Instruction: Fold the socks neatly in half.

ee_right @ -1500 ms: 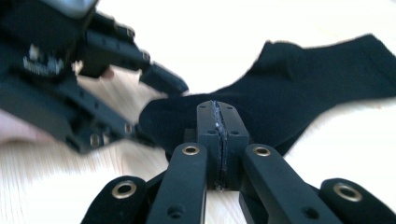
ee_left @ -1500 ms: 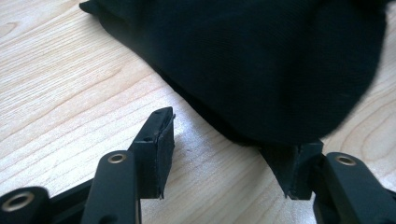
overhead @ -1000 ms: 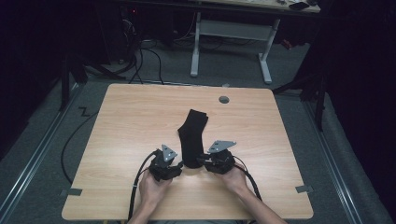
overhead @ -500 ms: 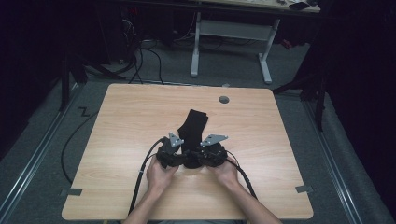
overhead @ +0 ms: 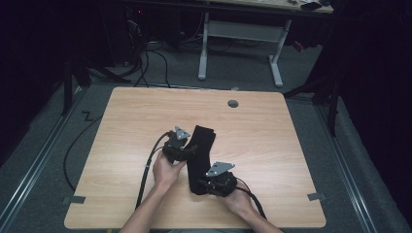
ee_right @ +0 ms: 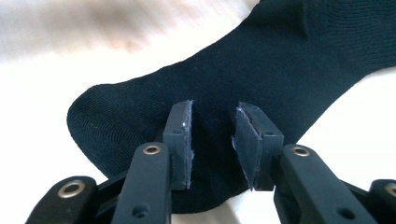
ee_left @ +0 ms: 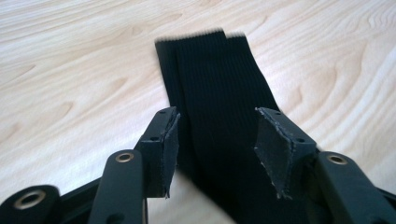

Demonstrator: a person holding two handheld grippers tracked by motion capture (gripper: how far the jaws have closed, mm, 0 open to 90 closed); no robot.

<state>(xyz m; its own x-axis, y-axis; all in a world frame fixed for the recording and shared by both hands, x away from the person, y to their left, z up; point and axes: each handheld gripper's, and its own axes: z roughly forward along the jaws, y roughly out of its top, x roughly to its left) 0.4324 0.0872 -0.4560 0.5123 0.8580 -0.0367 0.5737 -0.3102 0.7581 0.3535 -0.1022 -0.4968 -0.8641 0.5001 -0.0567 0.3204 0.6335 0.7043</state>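
Note:
A black sock (overhead: 202,144) lies lengthwise on the wooden table (overhead: 121,121), ribbed cuff at the far end. My left gripper (overhead: 192,151) comes in from the sock's left side at mid-length. In the left gripper view the jaws (ee_left: 217,144) straddle the ribbed leg of the sock (ee_left: 215,79); they have been closing a little, and the pads stand clear of the cloth. My right gripper (overhead: 200,184) sits at the toe end nearest the person. Its jaws (ee_right: 214,140) have just been opening and hover over the sock's foot (ee_right: 261,70) with a gap between the pads.
A round grommet hole (overhead: 233,103) is in the table's far part. Tape marks (overhead: 74,199) sit at the near corners. Cables (overhead: 145,174) trail from both grippers toward the near edge. A white desk frame (overhead: 238,34) stands beyond the table.
The left gripper has moved away from the person along the sock. The right gripper has drawn back toward the near edge to the toe. The sock now reaches nearer the person.

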